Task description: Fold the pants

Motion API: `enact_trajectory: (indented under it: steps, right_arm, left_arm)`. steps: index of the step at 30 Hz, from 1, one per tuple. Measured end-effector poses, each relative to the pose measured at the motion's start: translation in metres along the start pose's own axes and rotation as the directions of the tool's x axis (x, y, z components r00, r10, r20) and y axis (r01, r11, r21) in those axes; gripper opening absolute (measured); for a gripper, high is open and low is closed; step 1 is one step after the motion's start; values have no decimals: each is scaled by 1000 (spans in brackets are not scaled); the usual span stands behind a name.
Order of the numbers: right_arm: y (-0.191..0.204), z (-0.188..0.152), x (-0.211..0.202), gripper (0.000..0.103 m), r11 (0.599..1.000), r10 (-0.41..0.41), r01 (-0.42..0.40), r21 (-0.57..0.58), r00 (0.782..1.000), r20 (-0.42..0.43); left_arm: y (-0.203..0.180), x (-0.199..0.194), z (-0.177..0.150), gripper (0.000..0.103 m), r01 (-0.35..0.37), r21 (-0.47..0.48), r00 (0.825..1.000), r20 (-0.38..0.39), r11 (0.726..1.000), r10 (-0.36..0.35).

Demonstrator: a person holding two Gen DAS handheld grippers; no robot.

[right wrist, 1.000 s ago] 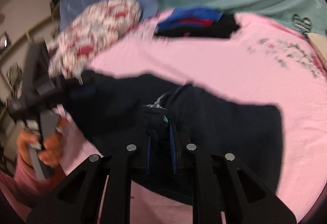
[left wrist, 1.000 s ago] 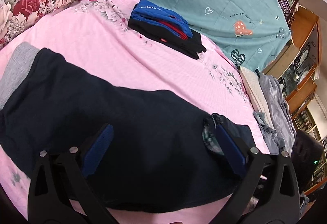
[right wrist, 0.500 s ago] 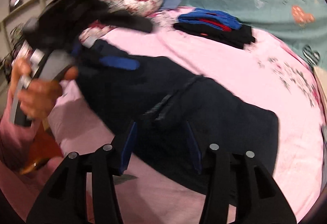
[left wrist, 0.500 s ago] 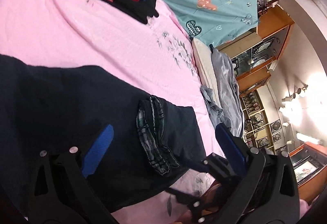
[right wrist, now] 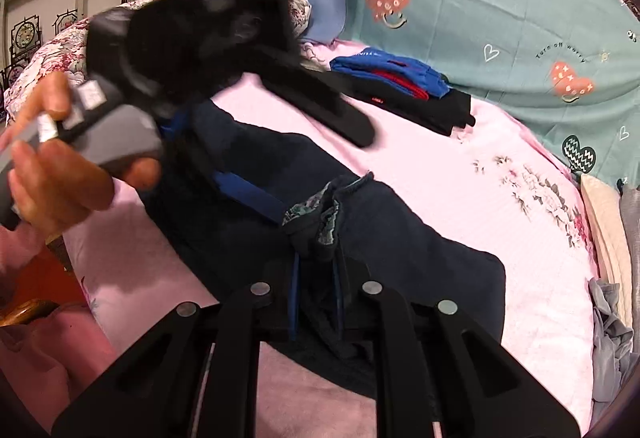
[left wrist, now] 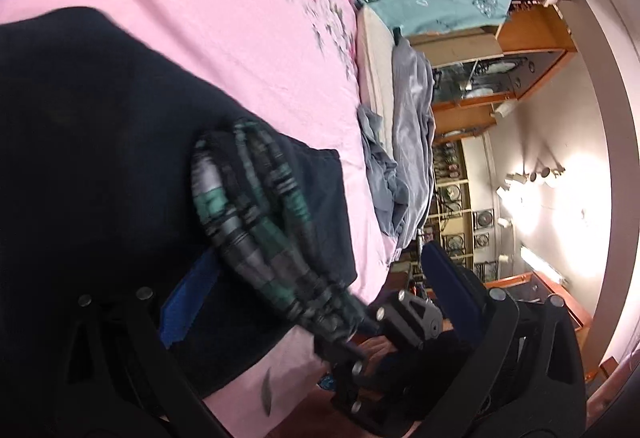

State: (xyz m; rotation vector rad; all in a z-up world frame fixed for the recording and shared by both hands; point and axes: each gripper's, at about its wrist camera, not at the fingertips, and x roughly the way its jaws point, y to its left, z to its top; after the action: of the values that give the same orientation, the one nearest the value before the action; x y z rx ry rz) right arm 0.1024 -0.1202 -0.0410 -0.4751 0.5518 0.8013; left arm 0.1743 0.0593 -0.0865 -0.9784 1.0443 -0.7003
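Dark navy pants [left wrist: 88, 142] lie on the pink bed sheet [left wrist: 224, 18]; they also show in the right wrist view [right wrist: 400, 250]. The plaid-lined hem [left wrist: 248, 214] is bunched up. My right gripper [right wrist: 316, 294] is shut on that hem [right wrist: 320, 222] and also shows in the left wrist view [left wrist: 340, 322]. My left gripper [left wrist: 312, 298] is open over the pants near the hem, its left blue pad [left wrist: 188, 306] on the cloth. It also shows in the right wrist view [right wrist: 256, 142], held in a hand.
A stack of folded blue, red and black clothes [right wrist: 404, 90] lies at the back of the bed. Grey garments [left wrist: 404, 154] hang at the bed's right edge. A floral pillow [right wrist: 44, 54] sits at the left. Wooden cabinets [left wrist: 520, 50] stand beyond the bed.
The right gripper went from open to shut on the plaid-lined hem. The left gripper swung right toward the hem and stayed open.
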Motion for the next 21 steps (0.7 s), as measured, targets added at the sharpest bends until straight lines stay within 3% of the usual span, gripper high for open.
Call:
enact_trajectory:
  steps: [2,3,4,5,7,9,12,14,16,17,19,21]
  right_arm:
    - [0,-2,2,14,1000,-1,1,9,1000,-1]
    - [1,-2,1,14,1000,-5,5,13,1000,1]
    - [2,-2,0,14,1000,-12,12,17,1000,5]
    - [3,-1,-3,14,1000,-22,22,17,1000,11]
    - [3,6,-6,14,999,-45,45,20,998,38]
    - [3,11,-9,14,999,-19,16,39,998,55]
    - [13,15,3,14,1000,17,-19,25,999,42]
    - [24,12,22,17,1000,30,-29,2,999,-27]
    - [30,8,40,22,999,38,-38,-2,992,-118]
    - [32,7,42,33,999,35,-36,-5,990,-140]
    - [28,11,32,42,995,95,-95,4,988,-119]
    - [7,14,15,42,979,190,-183,94,978,-83]
  left_arm:
    - [-4,11,6,73,-29,28,1000,-8,999,30]
    - [-7,16,8,50,-42,43,999,-14,998,43]
    - [-10,17,10,37,-60,65,998,-9,996,61]
    - [-14,16,11,33,-73,90,997,4,993,73]
    - [-22,7,11,32,-93,146,995,42,985,88]
    - [-25,-7,7,32,-138,187,988,99,973,121]
    - [-10,-13,3,32,-203,188,975,125,961,181]
    - [12,-6,3,30,-298,152,952,122,942,282]
    - [22,-9,1,25,-282,149,955,135,948,263]
    - [21,-11,0,26,-281,150,956,137,948,261]
    - [13,-23,-2,39,-300,167,947,170,939,272]
    - [2,-38,-5,46,-357,191,921,237,914,310]
